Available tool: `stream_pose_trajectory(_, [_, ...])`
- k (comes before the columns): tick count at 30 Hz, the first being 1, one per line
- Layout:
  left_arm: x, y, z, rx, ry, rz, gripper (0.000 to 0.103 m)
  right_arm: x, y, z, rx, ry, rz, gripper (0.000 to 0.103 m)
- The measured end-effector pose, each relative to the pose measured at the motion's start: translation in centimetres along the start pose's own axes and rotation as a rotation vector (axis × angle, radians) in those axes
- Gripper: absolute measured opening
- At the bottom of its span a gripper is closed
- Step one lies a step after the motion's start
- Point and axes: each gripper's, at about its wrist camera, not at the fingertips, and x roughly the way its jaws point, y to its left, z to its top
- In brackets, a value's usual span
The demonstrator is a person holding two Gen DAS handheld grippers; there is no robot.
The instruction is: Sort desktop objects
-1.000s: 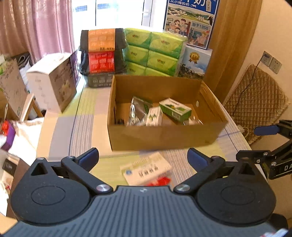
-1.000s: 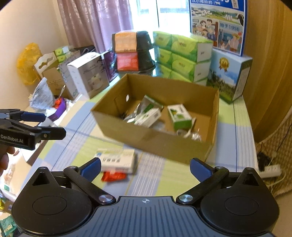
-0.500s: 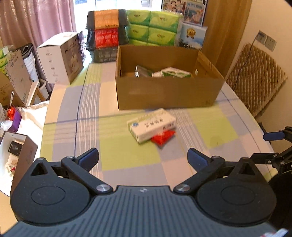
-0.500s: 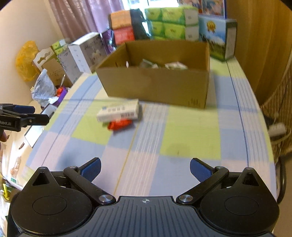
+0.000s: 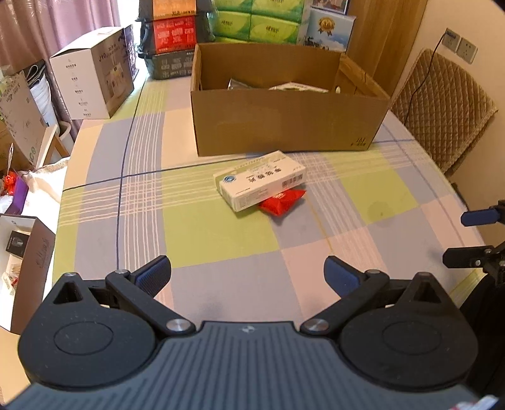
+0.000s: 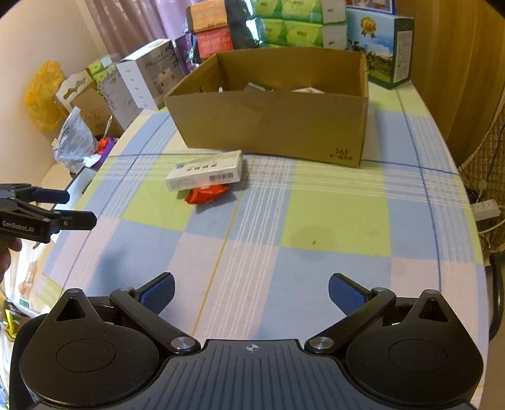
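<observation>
A white medicine box (image 5: 261, 183) (image 6: 205, 171) lies on the checked tablecloth, partly on top of a red packet (image 5: 282, 201) (image 6: 205, 194). Just behind them stands an open cardboard box (image 5: 288, 123) (image 6: 271, 126) with several small packages inside. My left gripper (image 5: 247, 276) is open and empty, low over the near part of the table, well short of the medicine box. My right gripper (image 6: 251, 293) is open and empty too, near the table's front edge. The left gripper (image 6: 60, 209) also shows at the left edge of the right wrist view.
Green tissue packs (image 5: 258, 23), orange and red packages (image 5: 173, 30) and a blue carton (image 5: 331, 30) line the far end. A white appliance box (image 5: 93, 74) stands at the far left. A quilted chair (image 5: 442, 107) is at the right, open boxes (image 5: 25, 246) on the floor at the left.
Both grippers have drawn back from the cardboard box toward the table's near edge and dropped lower. The medicine box and red packet now lie farther ahead. Both stayed open.
</observation>
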Motion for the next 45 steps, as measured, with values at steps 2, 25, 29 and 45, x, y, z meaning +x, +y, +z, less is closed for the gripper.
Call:
stream_pose_trajectory(2, [0.5, 0.2, 0.0, 0.005, 0.010, -0.003, 0.101, 0.6, 0.2, 0.0, -0.010, 0.016, 0.005, 0.101])
stream_pose_trajectory(25, [9.0, 1.6, 5.0, 0.313, 0.105, -0.045, 0.101, 8.1, 1.9, 4.8, -0.179, 0.083, 0.042, 0.101])
stream_pose_trajectory(29, [11.1, 1.7, 6.8, 0.417, 0.125, -0.103, 0.101, 9.8, 2.0, 5.8, -0.262, 0.106, 0.056, 0.101])
stream_pose_trajectory(45, [19.0, 0.9, 11.0, 0.629, 0.194, -0.243, 0.092, 15.3, 2.9, 8.0, -0.646, 0.208, 0.088, 0.100])
